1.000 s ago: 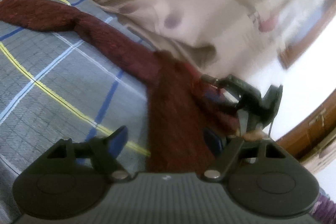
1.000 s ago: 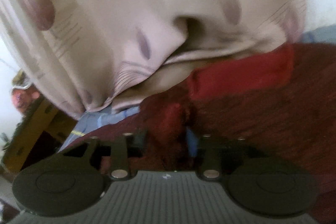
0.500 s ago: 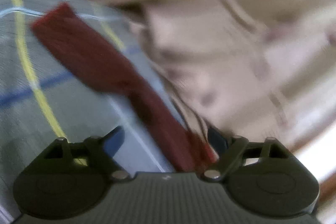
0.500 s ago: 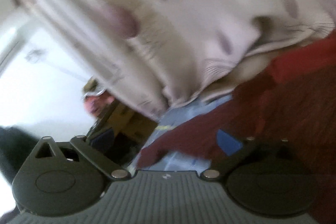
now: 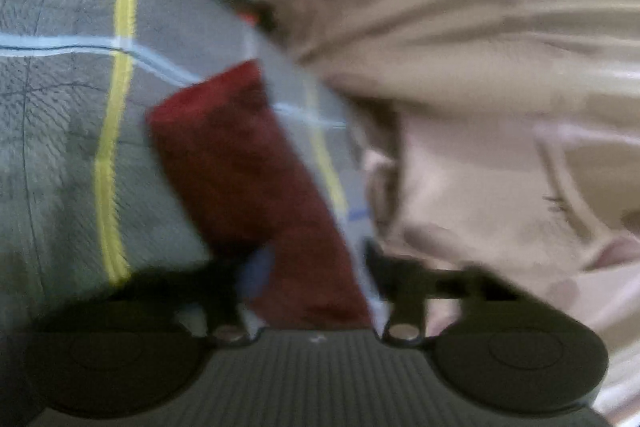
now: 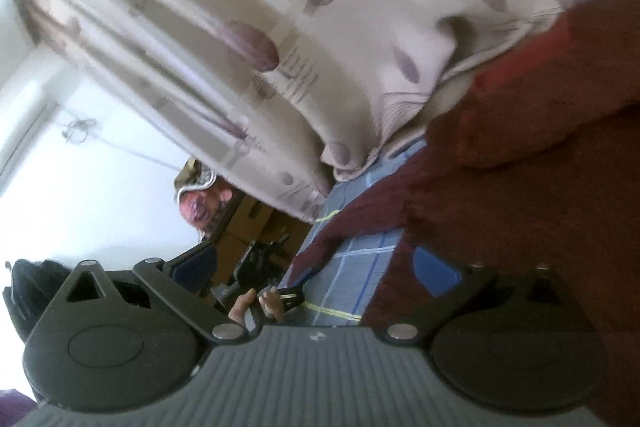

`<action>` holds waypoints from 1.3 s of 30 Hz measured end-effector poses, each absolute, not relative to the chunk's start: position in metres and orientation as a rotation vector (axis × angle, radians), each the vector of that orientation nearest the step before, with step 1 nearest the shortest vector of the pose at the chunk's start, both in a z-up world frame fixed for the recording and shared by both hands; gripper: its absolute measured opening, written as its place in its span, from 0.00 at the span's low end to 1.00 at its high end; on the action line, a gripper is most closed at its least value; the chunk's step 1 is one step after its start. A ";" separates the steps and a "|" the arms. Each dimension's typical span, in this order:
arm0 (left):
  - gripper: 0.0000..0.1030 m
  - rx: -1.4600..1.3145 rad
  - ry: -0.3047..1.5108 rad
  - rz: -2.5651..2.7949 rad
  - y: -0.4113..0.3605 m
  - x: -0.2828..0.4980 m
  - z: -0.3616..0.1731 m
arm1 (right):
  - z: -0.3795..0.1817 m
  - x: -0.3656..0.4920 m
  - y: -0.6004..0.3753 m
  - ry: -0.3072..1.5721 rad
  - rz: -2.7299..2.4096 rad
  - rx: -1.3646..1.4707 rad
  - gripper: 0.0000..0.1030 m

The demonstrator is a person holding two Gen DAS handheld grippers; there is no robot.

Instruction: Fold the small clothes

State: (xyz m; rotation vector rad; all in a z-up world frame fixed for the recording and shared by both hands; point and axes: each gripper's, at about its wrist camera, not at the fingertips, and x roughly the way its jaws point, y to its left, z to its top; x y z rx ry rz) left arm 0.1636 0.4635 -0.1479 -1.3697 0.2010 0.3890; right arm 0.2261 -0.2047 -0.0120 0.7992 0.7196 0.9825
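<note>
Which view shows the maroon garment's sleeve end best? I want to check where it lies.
The left wrist view: the maroon garment's sleeve runs up from the left hand-held gripper to its squared end on the plaid sheet. The right wrist view shows only a distant strip of sleeve and the body beside it.
</note>
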 end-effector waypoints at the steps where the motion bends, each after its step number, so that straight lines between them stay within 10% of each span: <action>1: 0.04 -1.409 0.222 0.402 0.471 0.164 -0.156 | -0.012 0.223 -0.210 0.711 0.976 0.816 1.00; 6: 0.08 -1.458 0.167 0.395 0.470 0.130 -0.149 | -0.009 0.215 -0.222 0.686 0.962 0.854 1.00; 8: 0.40 -1.522 0.245 0.411 0.473 0.120 -0.146 | -0.001 0.211 -0.225 0.664 0.971 0.819 1.00; 13: 0.66 -1.421 0.369 0.383 0.482 0.122 -0.128 | -0.004 0.212 -0.223 0.681 0.982 0.811 1.00; 24: 0.62 -1.411 0.256 0.423 0.503 0.142 -0.132 | -0.011 0.204 -0.221 0.707 0.980 0.830 1.00; 28: 0.07 -1.356 0.285 0.360 0.505 0.155 -0.146 | -0.015 0.205 -0.224 0.704 0.969 0.867 1.00; 39: 0.08 -0.898 0.170 -0.014 0.375 0.236 0.010 | -0.034 0.221 -0.247 0.694 0.870 0.908 1.00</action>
